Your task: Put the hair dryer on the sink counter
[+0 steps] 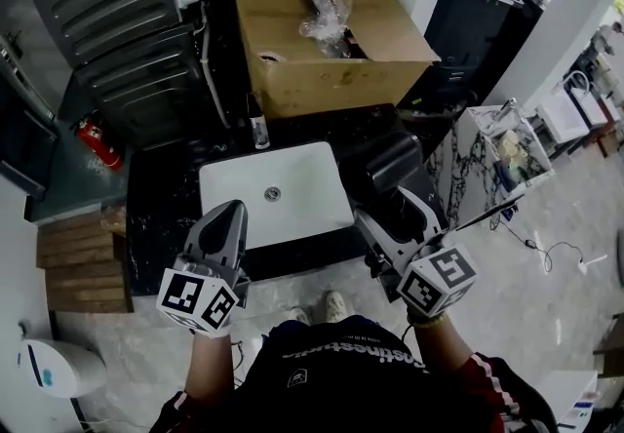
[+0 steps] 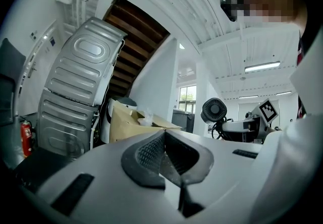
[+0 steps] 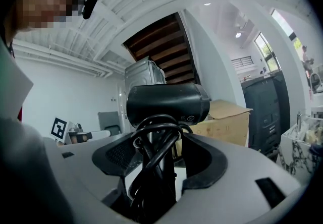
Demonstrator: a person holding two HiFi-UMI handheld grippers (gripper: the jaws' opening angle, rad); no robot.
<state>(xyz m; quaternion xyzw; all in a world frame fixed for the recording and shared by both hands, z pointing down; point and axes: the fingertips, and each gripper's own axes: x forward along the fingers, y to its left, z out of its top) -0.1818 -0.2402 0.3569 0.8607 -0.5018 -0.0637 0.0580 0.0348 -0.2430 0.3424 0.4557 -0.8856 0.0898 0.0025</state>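
Item: hair dryer (image 3: 166,104), handle and bundled cord clamped in my right claw (image 3: 160,160), over desk (image 1: 161,202) at 3 o'clock of sink (image 1: 292,216). My left claw (image 2: 164,155): together, empty. Step: carry. Next, likely: lower onto bare desk, release.

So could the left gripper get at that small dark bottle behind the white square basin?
Probably yes: the left gripper is empty, jaws shut, near the white basin's front edge, with nothing between it and the dark bottle.
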